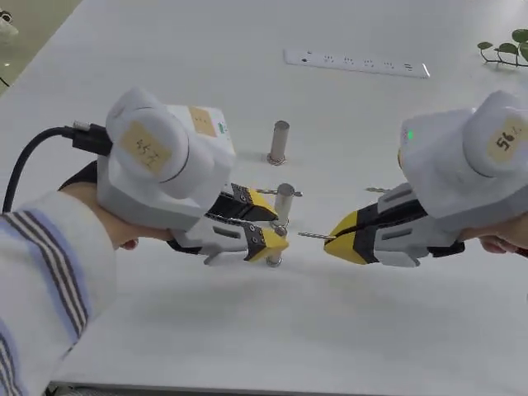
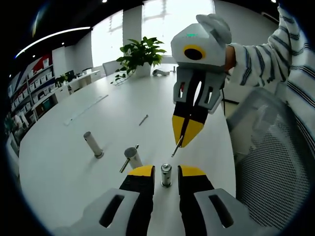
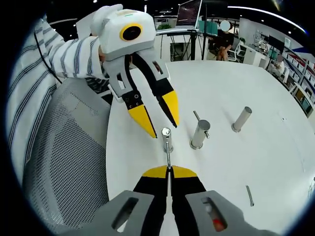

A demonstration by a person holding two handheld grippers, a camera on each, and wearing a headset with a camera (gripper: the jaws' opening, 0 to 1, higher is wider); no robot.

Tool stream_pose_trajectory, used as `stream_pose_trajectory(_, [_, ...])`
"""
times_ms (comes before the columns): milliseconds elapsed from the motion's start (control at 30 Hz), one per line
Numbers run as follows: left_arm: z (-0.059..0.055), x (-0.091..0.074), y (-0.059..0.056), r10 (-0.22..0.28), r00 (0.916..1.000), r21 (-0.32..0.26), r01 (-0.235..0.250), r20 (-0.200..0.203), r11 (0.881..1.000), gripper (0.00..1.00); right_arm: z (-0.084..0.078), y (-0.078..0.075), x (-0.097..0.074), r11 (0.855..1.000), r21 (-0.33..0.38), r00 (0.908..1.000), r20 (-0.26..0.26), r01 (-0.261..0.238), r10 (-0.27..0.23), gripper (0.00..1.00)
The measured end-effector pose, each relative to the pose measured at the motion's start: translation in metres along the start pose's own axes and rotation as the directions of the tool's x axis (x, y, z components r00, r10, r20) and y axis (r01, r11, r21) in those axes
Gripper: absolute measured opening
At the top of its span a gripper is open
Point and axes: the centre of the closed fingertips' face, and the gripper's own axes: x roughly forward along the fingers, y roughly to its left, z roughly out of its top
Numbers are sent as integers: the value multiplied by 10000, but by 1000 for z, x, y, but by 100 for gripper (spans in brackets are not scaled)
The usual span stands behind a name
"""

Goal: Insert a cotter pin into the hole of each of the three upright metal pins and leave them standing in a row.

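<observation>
Three upright metal pins stand in a row on the white table [image 1: 247,330]. The far pin [image 1: 279,142] is bare. A cotter pin goes through the middle pin [image 1: 285,200]. The near pin [image 1: 274,250] [image 2: 166,177] [image 3: 166,133] stands between the jaws of my left gripper [image 1: 274,229] [image 2: 166,171], which is open around it without touching. My right gripper [image 1: 332,239] [image 3: 168,172] is shut on a cotter pin [image 1: 313,236] [image 3: 168,156]. The cotter pin points at the near pin's top, with its tip at the pin. Whether it is in the hole I cannot tell.
A loose cotter pin [image 1: 377,190] [image 3: 249,195] lies on the table to the right of the row. A white power strip [image 1: 356,63] lies at the back, with a plant [image 1: 503,49] at the far right. A mesh chair [image 3: 64,147] stands at the table's near edge.
</observation>
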Motion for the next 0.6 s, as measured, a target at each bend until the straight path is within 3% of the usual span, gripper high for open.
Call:
stream_pose_trajectory(300, [-8, 5, -2, -134, 9997, -29, 133, -223, 9999, 12, 0, 2, 7, 9997, -21, 9997, -61, -254, 254, 0])
stream_pose_trajectory(600, [-7, 7, 0, -70, 9999, -47, 70, -73, 10000, 6, 3, 1, 11, 9993, -18, 9993, 31, -366, 366, 0])
